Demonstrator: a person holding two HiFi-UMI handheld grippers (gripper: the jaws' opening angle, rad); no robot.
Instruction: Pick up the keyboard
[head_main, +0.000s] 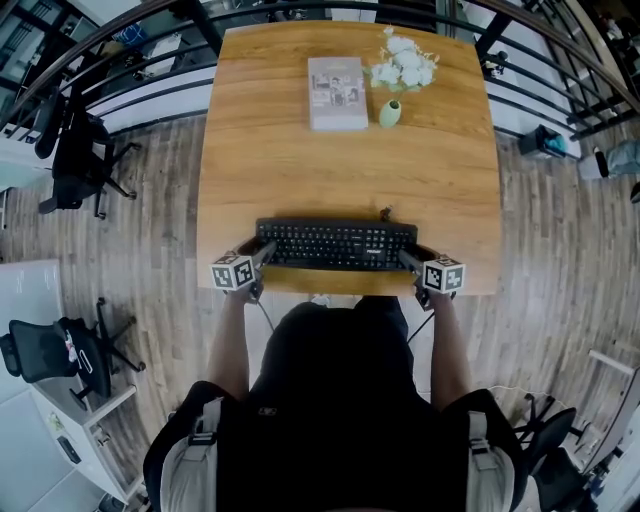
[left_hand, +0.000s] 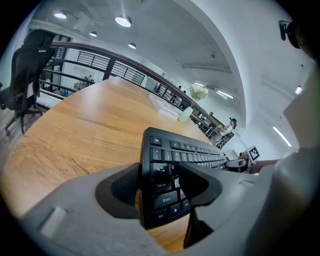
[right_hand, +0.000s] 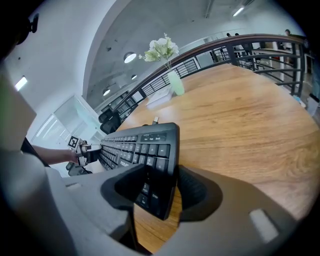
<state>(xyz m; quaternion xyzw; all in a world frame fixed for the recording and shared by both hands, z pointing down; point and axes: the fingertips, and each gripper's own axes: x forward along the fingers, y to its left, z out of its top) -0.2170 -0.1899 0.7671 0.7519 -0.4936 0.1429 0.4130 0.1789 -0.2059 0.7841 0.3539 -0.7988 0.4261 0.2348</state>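
The black keyboard (head_main: 335, 245) lies crosswise near the front edge of the wooden table (head_main: 300, 160). My left gripper (head_main: 265, 252) is shut on its left end, my right gripper (head_main: 408, 258) on its right end. In the left gripper view the jaws of the left gripper (left_hand: 159, 185) clamp the keyboard (left_hand: 190, 155) across the Caps Lock and Shift keys. In the right gripper view the right gripper (right_hand: 162, 187) pinches the keyboard (right_hand: 135, 145) at its corner, which hangs slightly above the wood. The keyboard's cable plug (head_main: 385, 212) rests just behind it.
A book (head_main: 337, 92) and a small green vase (head_main: 390, 112) of white flowers (head_main: 403, 62) stand at the table's far side. Bare wood lies between them and the keyboard. Black office chairs (head_main: 75, 150) stand on the floor to the left; a railing runs behind the table.
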